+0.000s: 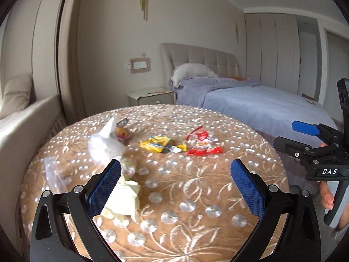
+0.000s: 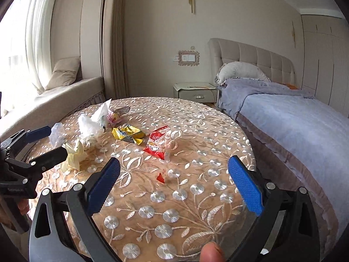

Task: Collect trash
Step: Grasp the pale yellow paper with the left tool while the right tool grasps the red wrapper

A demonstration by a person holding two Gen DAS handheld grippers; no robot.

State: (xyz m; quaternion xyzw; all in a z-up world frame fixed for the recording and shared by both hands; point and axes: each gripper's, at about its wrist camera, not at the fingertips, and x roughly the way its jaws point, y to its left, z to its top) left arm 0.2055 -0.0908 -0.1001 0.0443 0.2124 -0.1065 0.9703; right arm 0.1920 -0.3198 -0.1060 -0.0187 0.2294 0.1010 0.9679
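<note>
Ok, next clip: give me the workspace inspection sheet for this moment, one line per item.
Surface: round table under a tan embroidered cloth; no bin in view.
Job's things: pale yellow crumpled paper, white crumpled plastic, clear wrapper, yellow snack packet, red and clear snack packet, small red scrap, pink wrapper, all loose on the cloth.
Clutter: nothing seen beyond the trash.
Grippers: left gripper open, one finger beside the yellow paper, holding nothing; right gripper open over bare cloth near the red scrap.
Cables: nothing seen.
Surroundings: bed with blue cover on the right, nightstand, window seat with cushion.
</note>
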